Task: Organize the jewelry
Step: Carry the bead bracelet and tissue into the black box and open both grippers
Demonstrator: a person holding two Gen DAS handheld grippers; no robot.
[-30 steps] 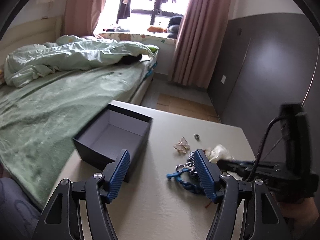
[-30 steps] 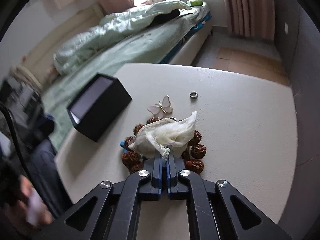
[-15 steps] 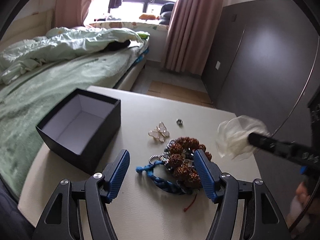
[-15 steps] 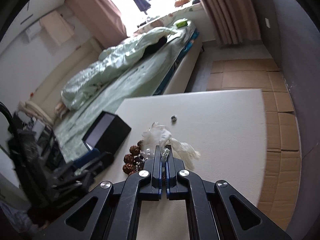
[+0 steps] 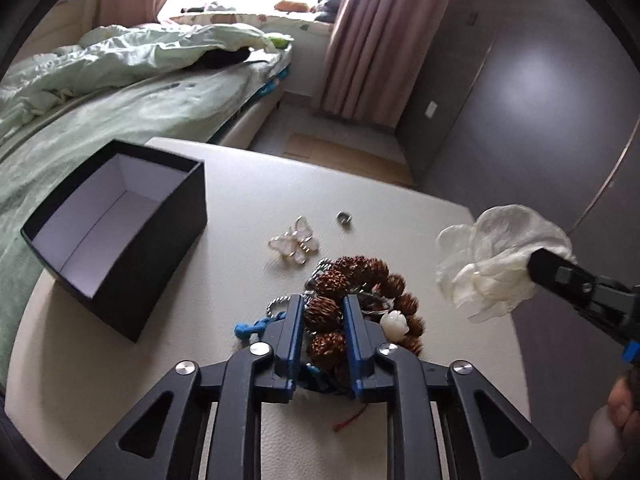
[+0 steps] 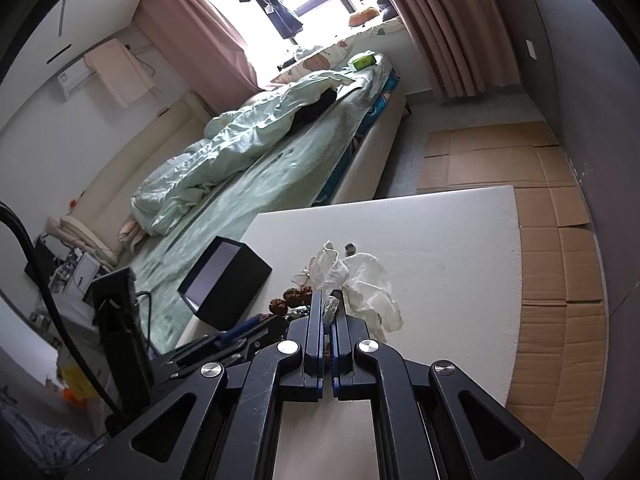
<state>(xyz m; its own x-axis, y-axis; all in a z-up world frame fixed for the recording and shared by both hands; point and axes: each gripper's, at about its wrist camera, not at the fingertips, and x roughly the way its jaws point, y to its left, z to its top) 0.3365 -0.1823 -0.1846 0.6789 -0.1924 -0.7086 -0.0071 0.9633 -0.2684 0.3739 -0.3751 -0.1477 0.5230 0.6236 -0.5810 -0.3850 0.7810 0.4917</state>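
On a pale table [image 5: 400, 216] beside a bed, a tangle of jewelry is being sorted. The left gripper [image 5: 322, 320] is lowered over a bracelet of large brown seed beads [image 5: 352, 292]; its jaws are closing, with beads between them and the blue pads pressed against their sides. A blue cord [image 5: 250, 327] and a silvery chain [image 5: 280, 303] are tangled under the bracelet. Just beyond lie a butterfly brooch [image 5: 296, 241] and a small ring [image 5: 343, 218]. An open, empty black box [image 5: 120, 232] stands to the left, probably to receive the pieces. The right gripper [image 6: 329, 312] is clamped on crumpled white wrapping [image 5: 500, 256], held up and aside, apparently so the pile lies uncovered.
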